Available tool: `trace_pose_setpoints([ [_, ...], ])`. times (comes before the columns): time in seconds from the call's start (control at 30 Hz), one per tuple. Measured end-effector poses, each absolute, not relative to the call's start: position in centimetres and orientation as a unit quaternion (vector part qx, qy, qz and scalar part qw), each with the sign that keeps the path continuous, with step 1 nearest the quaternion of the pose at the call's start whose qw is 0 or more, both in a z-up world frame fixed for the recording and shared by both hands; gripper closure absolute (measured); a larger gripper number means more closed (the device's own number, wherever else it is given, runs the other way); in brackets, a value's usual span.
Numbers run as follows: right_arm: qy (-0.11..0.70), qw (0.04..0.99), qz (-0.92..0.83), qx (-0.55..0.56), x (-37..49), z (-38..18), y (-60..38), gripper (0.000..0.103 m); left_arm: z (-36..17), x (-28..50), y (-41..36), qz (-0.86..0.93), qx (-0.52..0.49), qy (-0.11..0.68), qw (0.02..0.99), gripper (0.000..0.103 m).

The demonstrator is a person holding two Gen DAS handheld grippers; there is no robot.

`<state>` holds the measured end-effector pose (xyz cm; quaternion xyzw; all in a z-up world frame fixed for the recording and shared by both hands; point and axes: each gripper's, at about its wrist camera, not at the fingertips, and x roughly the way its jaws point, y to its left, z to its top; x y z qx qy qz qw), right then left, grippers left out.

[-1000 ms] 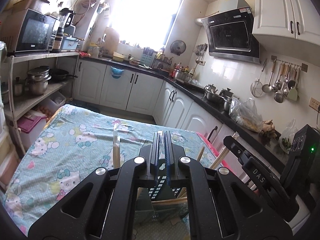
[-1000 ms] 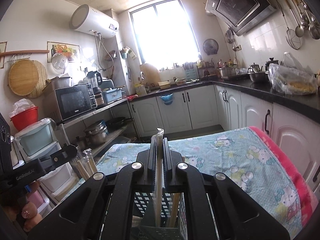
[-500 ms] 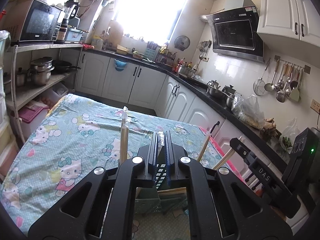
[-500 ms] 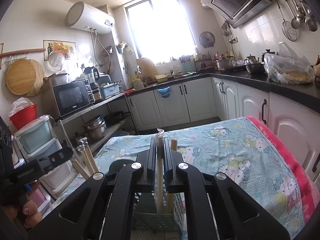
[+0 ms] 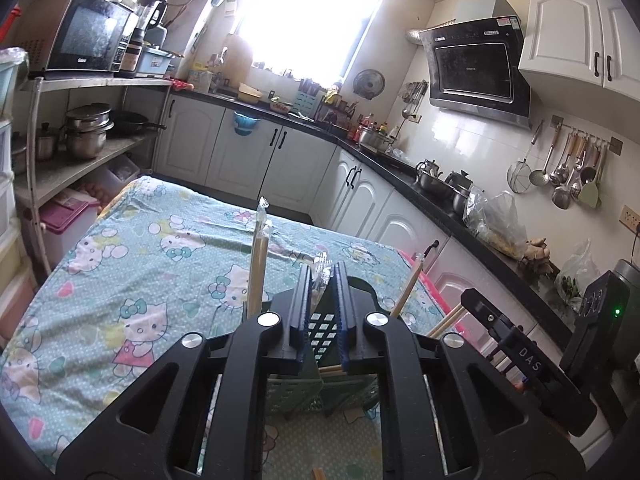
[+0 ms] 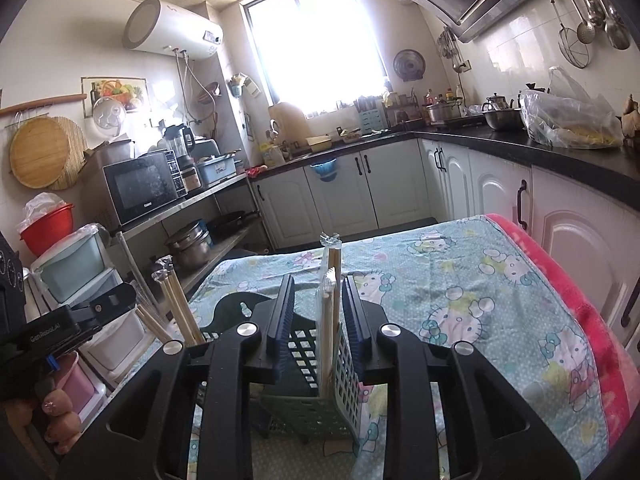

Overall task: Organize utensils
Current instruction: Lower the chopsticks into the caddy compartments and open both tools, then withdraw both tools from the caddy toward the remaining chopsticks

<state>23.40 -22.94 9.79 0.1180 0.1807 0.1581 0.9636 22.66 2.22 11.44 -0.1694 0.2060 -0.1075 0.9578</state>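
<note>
A green lattice utensil holder stands at the near end of the table. My left gripper hovers over it with its jaws opening. A plastic-wrapped chopstick pack stands between the pads, and a narrow gap shows beside it. My right gripper is over the same holder, its jaws opening wider. Its wrapped chopsticks stand upright in the holder, clear of both pads. More wrapped chopsticks lean in other compartments.
The table wears a cartoon-cat cloth with a red blanket edge on the right. White cabinets and a black counter run behind and to the right. A shelf with pots is on the left. A hand holds the left gripper.
Both pairs of jaws have parted, the right more than the left. The right gripper has sunk slightly, and its chopsticks now stand free in the holder.
</note>
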Motion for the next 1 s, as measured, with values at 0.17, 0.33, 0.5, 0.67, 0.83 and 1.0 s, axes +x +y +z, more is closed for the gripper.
trace_pose_setpoints([
  [0.17,0.187,0.963,0.157,0.118,23.0,9.7,-23.2,0.075,11.0,22.3,2.3,-0.104,-0.173,0.216,0.955,0.087],
  [0.33,0.196,0.963,0.153,0.108,22.4,9.6,-23.2,0.069,10.5,21.9,2.6,-0.094,-0.176,0.224,0.954,0.076],
  [0.5,0.203,0.962,0.149,0.102,21.7,9.4,-23.2,0.065,10.5,21.1,3.3,-0.087,-0.182,0.228,0.953,0.058],
  [0.67,0.211,0.961,0.148,0.097,20.9,9.0,-23.2,0.061,10.3,20.2,3.8,-0.086,-0.188,0.234,0.95,0.042],
  [0.83,0.212,0.961,0.148,0.099,19.9,8.8,-23.3,0.057,10.0,19.0,3.9,-0.096,-0.19,0.236,0.948,0.033],
  [1.0,0.218,0.959,0.153,0.095,18.9,8.7,-23.2,0.054,9.7,17.8,3.8,-0.103,-0.188,0.235,0.948,0.017],
])
